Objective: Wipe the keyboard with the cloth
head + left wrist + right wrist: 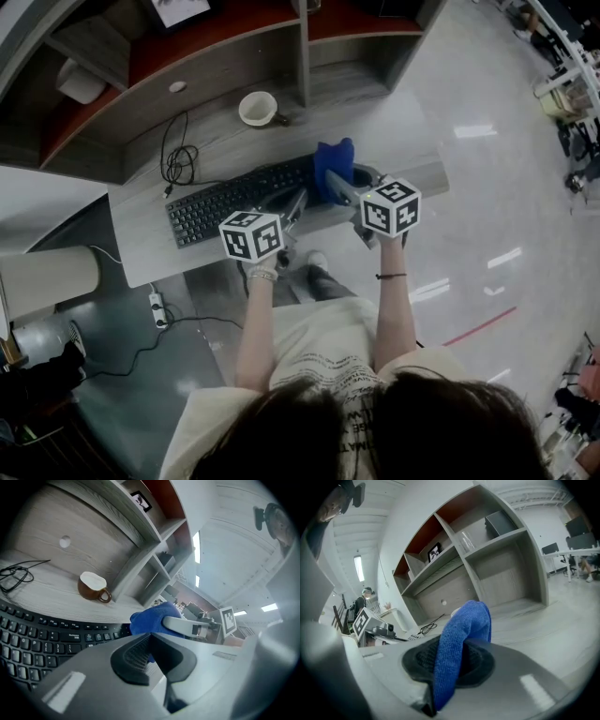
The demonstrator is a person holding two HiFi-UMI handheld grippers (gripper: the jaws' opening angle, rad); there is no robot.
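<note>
Left gripper (298, 202); right gripper (339, 187); one cloth (333, 157); one keyboard (225, 202); one mug (257, 108)

The cloth (461, 639) is showing solid bright blue, the keyboard (239, 199) black with white lettering. The counter (216, 141) is showing pale grey wood grain. The mug (93, 587) is gleaming brown outside, white inside. The left tool (296, 202) and right tool (336, 185) are carrying black-and-white square-patterned cubes.

Office. Grey surface (141, 246) with built-in shelves (225, 58), keyboard (234, 199), mug (258, 109), power strip (157, 309) on the floor (487, 187). More desks (576, 551) across the open glossy floor.
</note>
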